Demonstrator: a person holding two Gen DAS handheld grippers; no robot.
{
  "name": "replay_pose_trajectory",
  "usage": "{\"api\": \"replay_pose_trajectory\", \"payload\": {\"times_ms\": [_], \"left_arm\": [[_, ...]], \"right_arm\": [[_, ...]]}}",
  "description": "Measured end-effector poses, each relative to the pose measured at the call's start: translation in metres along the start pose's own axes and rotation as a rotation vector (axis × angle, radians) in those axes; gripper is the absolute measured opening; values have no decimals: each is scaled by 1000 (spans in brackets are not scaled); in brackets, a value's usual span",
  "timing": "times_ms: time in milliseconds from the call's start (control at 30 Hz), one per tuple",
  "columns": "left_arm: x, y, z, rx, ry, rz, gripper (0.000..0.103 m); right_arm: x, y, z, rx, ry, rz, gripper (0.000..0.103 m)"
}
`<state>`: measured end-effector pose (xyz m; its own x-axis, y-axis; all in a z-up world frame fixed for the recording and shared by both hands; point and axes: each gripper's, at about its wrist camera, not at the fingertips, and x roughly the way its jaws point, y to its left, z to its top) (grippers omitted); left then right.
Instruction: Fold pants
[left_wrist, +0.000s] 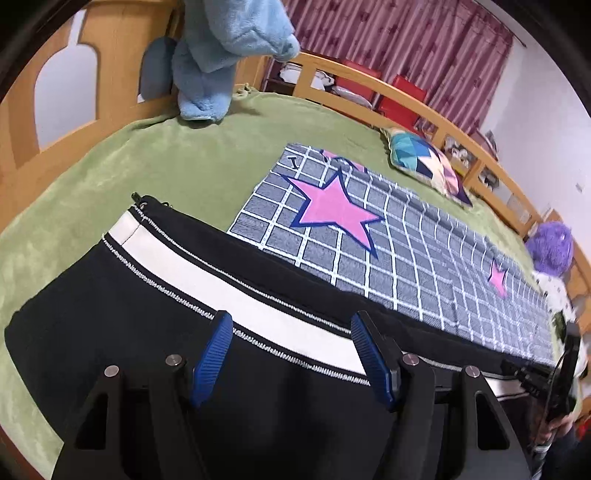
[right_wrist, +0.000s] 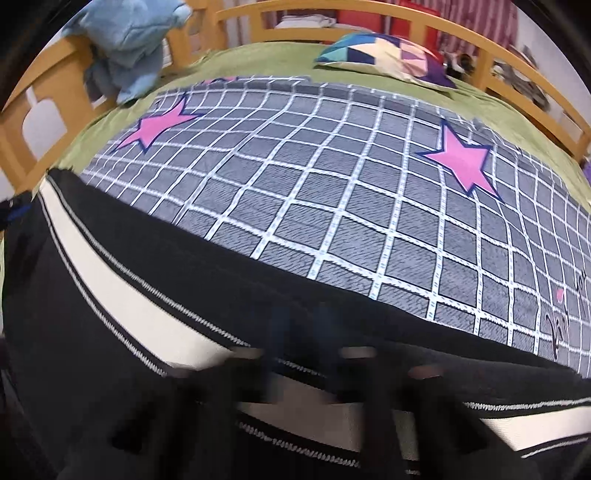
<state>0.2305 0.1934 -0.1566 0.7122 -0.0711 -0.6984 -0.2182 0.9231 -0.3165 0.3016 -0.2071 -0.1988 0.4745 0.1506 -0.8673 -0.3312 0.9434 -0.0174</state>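
Black pants with a white side stripe lie flat along the near edge of the bed, zip end at the left. My left gripper is open just above them, its blue pads astride the stripe. In the right wrist view the same pants run across the lower frame. My right gripper hangs over them, blurred by motion; its blue fingers look close together, and I cannot tell whether they hold cloth.
A grey checked blanket with pink stars lies beyond the pants on the green bedspread. A blue plush towel hangs at the headboard. A patchwork cushion, a purple plush toy and the wooden rail lie further back.
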Motion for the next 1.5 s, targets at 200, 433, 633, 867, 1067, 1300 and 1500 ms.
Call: {"api": "replay_pose_trajectory", "payload": {"times_ms": [200,433,633,867,1067,1300,1500], "left_arm": [[-2,6,2,-49,-10,-19,65],[-1,10,3,-53,-11,5,65],[0,23,2,-13,-14,114,65],[-9,62,32,7,-53,195,64],[8,75,64,89,-42,240,64],[50,94,79,90,42,203,63],[53,91,72,142,9,166,22]], "right_arm": [[-27,2,7,-6,-100,-37,4],[4,-4,10,34,-57,-37,3],[1,-12,5,151,-62,-17,14],[-53,-11,-24,206,-147,-57,36],[-64,-14,-52,295,-120,-63,38],[-72,-15,-60,344,-110,-89,38],[-69,-5,-52,345,-96,-106,38]]}}
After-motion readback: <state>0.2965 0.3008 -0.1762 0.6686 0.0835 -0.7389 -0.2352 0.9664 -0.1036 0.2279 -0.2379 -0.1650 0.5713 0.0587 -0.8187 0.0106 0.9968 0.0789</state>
